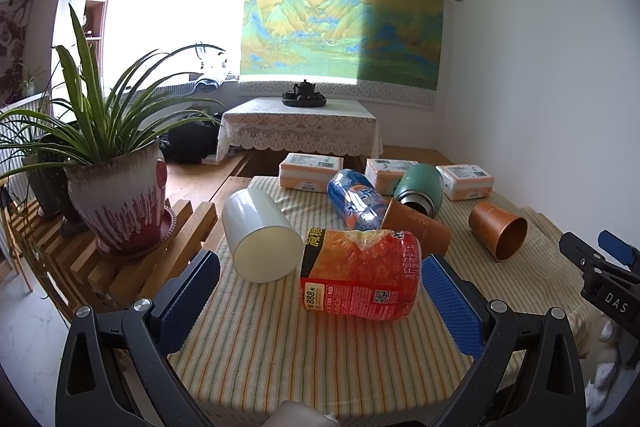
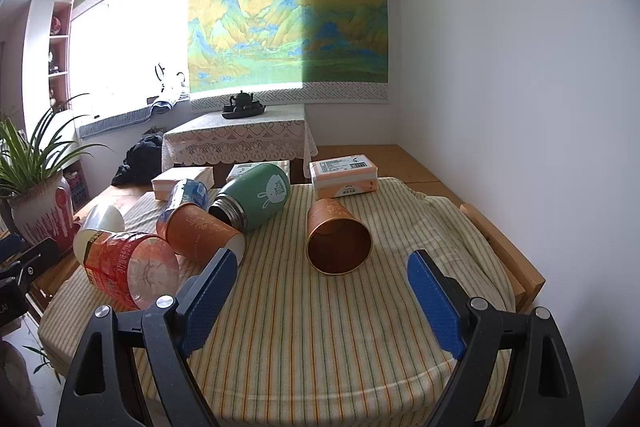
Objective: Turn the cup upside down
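Observation:
An orange cup (image 2: 338, 239) lies on its side on the striped cloth, mouth toward me; it also shows in the left wrist view (image 1: 498, 230) at the right. My right gripper (image 2: 322, 289) is open and empty, just in front of that cup. A second orange cup (image 2: 200, 233) lies on its side to the left, also in the left wrist view (image 1: 418, 227). A white cup (image 1: 260, 233) lies on its side at the table's left. My left gripper (image 1: 320, 295) is open, its pads either side of a red-labelled bottle (image 1: 360, 275) lying on its side.
A green flask (image 2: 256, 201) and a blue bottle (image 1: 354, 197) lie among the cups. Tissue packs (image 2: 344, 175) sit at the table's far edge. A potted plant (image 1: 120, 203) stands on a slatted stand to the left. A white wall is at the right.

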`<state>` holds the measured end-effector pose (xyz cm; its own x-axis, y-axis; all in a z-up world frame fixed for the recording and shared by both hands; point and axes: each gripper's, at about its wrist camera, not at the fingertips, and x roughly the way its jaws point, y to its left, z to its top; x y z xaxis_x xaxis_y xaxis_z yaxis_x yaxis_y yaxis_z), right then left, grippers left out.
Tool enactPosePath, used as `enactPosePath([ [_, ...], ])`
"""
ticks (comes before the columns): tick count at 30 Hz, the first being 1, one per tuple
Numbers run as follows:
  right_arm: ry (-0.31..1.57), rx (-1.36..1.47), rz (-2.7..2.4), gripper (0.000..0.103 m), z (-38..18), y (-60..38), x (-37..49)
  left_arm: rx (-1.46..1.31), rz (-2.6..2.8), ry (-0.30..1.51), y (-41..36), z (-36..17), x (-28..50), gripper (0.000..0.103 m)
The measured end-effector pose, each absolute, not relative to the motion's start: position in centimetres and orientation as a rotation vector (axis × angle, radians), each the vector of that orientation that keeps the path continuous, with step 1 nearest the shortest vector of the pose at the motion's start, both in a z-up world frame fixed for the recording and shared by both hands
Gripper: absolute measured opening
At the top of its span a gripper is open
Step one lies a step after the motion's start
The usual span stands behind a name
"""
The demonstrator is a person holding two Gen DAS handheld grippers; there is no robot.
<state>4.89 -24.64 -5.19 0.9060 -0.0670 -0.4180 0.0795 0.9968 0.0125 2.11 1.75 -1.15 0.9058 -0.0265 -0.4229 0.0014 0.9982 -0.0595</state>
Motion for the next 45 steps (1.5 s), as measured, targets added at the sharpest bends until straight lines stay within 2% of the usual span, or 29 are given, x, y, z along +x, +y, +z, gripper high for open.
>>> enactPosePath([
  [16,0.477,0.057,-0.058,0.084,-5.7,-26.0,6.1,-0.063,-0.022,0.457,1.9,-1.4,3.2,0.102],
  [29,0.584,0.082,-0.015,0.084,-4.6,-30.1,10.6,-0.058,-0.040,0.483,1.2,-2.0,4.5,0.102],
  [45,0.855,0.085,0.198,0.084,-5.1,-30.0,20.8,-0.055,-0.057,0.520,0.6,-2.9,5.8,0.102],
])
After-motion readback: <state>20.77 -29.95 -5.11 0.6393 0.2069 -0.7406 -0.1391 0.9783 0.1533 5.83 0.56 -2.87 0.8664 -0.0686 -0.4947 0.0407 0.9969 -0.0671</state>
